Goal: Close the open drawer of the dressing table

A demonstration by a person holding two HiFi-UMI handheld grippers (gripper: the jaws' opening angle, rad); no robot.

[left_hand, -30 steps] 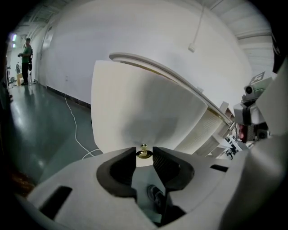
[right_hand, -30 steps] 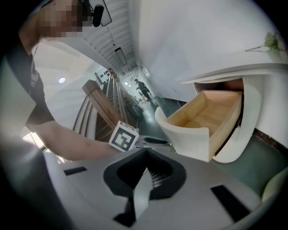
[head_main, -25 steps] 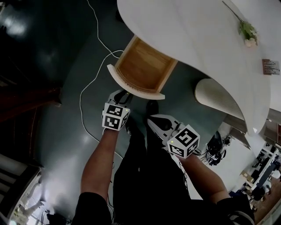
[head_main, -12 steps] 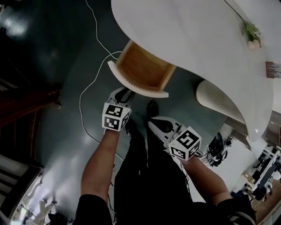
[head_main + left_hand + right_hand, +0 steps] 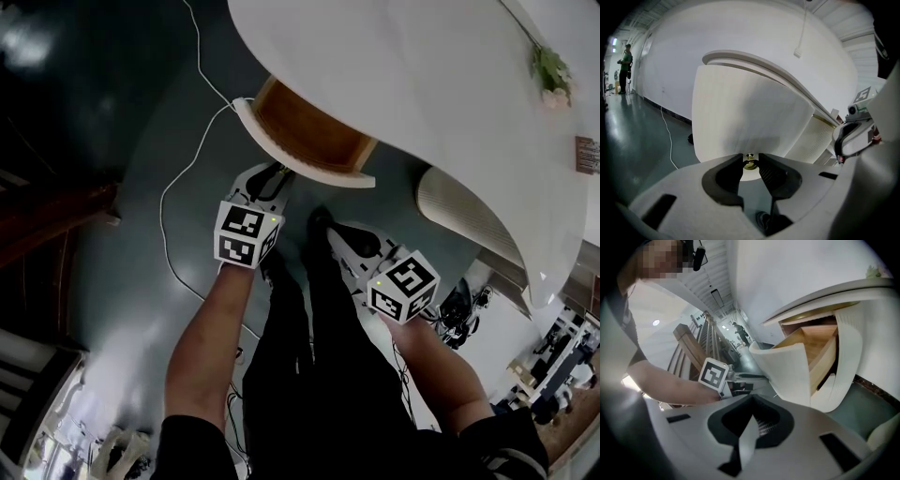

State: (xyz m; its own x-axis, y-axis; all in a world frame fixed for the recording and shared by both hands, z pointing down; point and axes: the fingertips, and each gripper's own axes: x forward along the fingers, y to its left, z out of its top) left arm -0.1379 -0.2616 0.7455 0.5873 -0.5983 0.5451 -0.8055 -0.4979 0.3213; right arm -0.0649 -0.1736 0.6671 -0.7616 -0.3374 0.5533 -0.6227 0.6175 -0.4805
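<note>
The white dressing table [image 5: 422, 75] has a wooden drawer [image 5: 305, 127] with a curved white front, standing partly out from under the top. My left gripper [image 5: 270, 176] is at the middle of that front. In the left gripper view its jaws [image 5: 750, 161] are closed on the small brass knob [image 5: 750, 164], and the white front [image 5: 740, 117] fills the view. My right gripper [image 5: 330, 230] hangs lower and to the right, off the drawer, its jaws [image 5: 751, 398] together and empty. From there the drawer's wooden inside [image 5: 813, 345] shows.
A white cable [image 5: 173, 192] trails over the dark floor left of the drawer. A ribbed white unit [image 5: 459, 211] stands under the table at right. Dark wooden furniture [image 5: 56, 220] is at far left. A flower [image 5: 551, 70] lies on the tabletop. The person's legs are below.
The drawer has slid further in under the tabletop, so less of its wooden inside shows. My left gripper went with it toward the table. My right gripper also moved forward.
</note>
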